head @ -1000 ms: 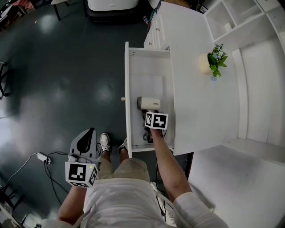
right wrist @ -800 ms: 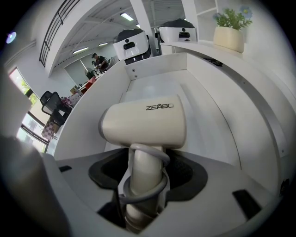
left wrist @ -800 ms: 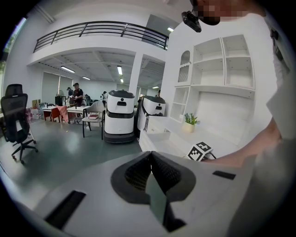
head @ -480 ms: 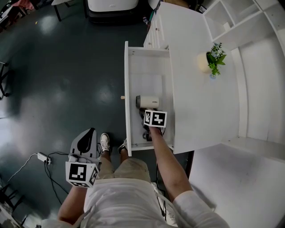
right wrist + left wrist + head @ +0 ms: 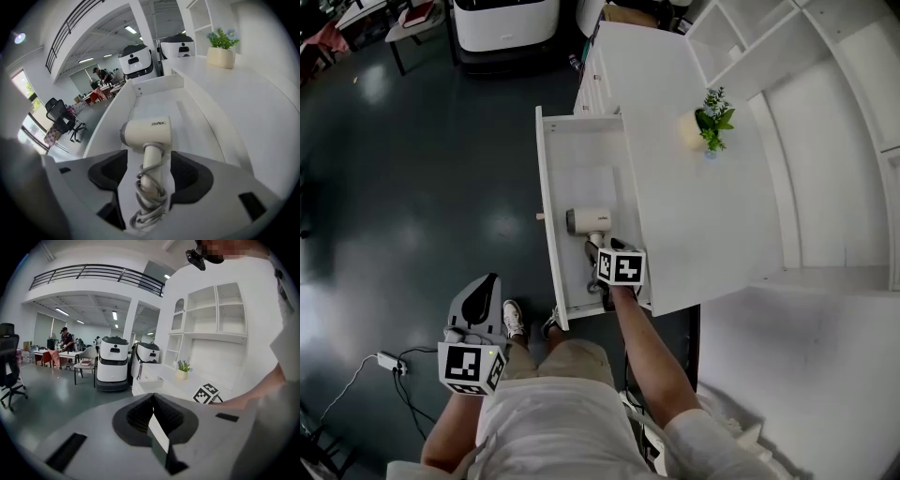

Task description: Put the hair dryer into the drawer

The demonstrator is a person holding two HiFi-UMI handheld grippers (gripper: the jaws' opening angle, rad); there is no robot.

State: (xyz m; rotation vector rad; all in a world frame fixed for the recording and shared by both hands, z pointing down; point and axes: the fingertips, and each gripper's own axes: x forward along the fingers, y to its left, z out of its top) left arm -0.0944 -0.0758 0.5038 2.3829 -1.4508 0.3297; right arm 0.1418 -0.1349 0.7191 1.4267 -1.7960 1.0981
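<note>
The cream hair dryer [image 5: 588,221] lies on its side on the floor of the pulled-out white drawer [image 5: 547,206], its cord wound round the handle. My right gripper [image 5: 600,260] hovers just above the handle, open. In the right gripper view the hair dryer [image 5: 145,136] has its handle between the pads of the right gripper [image 5: 149,173], with a gap on each side. My left gripper [image 5: 480,298] hangs low at the left over the dark floor. In the left gripper view the pads of the left gripper [image 5: 152,409] meet, shut on nothing.
The drawer belongs to a white desk [image 5: 694,216] with a potted plant [image 5: 705,127] on top and shelves at the right. White wheeled machines [image 5: 504,19] stand beyond the desk. A power strip [image 5: 390,361] with cables lies on the floor at the left.
My right gripper has let go of the hair dryer's handle, its jaws have spread, and it has lifted a little. The dryer stays in the drawer. The left gripper has not moved.
</note>
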